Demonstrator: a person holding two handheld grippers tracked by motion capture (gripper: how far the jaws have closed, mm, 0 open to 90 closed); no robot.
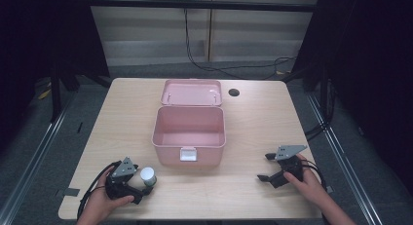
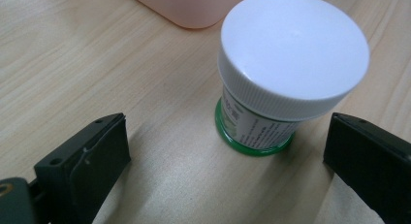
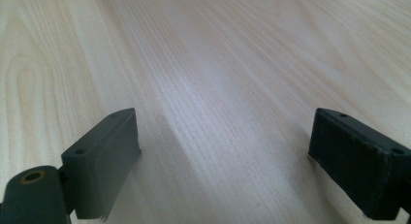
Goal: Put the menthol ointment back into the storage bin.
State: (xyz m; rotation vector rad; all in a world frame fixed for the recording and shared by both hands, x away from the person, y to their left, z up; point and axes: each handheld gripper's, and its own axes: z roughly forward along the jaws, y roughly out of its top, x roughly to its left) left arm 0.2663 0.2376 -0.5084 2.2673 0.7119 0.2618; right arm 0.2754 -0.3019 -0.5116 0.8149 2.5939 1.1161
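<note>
High view: pink box (image 1: 189,132) beside jar (image 1: 148,176).

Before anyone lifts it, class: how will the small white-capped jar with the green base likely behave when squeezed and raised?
The small white-capped jar looks rigid, so it should not buckle. Its ribbed cap probably offers grip. Upright on the pale wooden table it seems stable, but tipped over, its round body would likely roll.

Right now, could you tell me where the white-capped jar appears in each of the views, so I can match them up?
High view: the jar stands at lower left on the table, just in front of the left gripper.
Left gripper view: the jar is at upper right, between the open jaws but untouched.
Right gripper view: bare table wood between its jaws.
Shared landmark: the pink box, whose corner lies behind the jar.
</note>
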